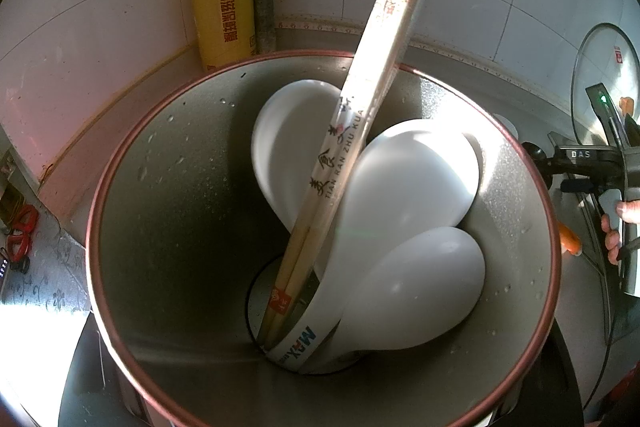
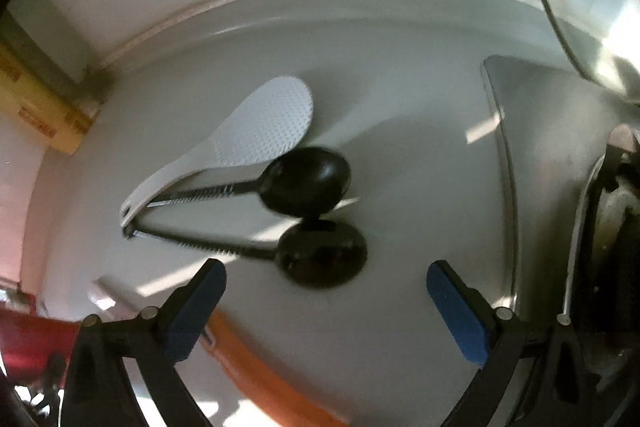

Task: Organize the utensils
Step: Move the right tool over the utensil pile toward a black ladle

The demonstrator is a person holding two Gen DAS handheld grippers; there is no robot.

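The right hand-held gripper (image 2: pixel 326 301) hangs wide and empty over the worktop (image 2: pixel 420 115), the nearer black spoon (image 2: pixel 320 255) just at its twelve o'clock, a second black spoon (image 2: pixel 306 179) and the white rice paddle (image 2: pixel 260 127) beyond. The handles converge at nine o'clock, so a careless close could catch two. The left hand-held gripper (out of view) is closed; the utensil holder (image 1: pixel 168 187) fills its view.

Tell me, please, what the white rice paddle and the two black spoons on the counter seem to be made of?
Rice paddle: probably matte white plastic; its blade carries a moulded dimple pattern. Upper black spoon and lower black spoon: glossy bowls with highlights, likely plastic or lacquered wood; blur leaves it open.
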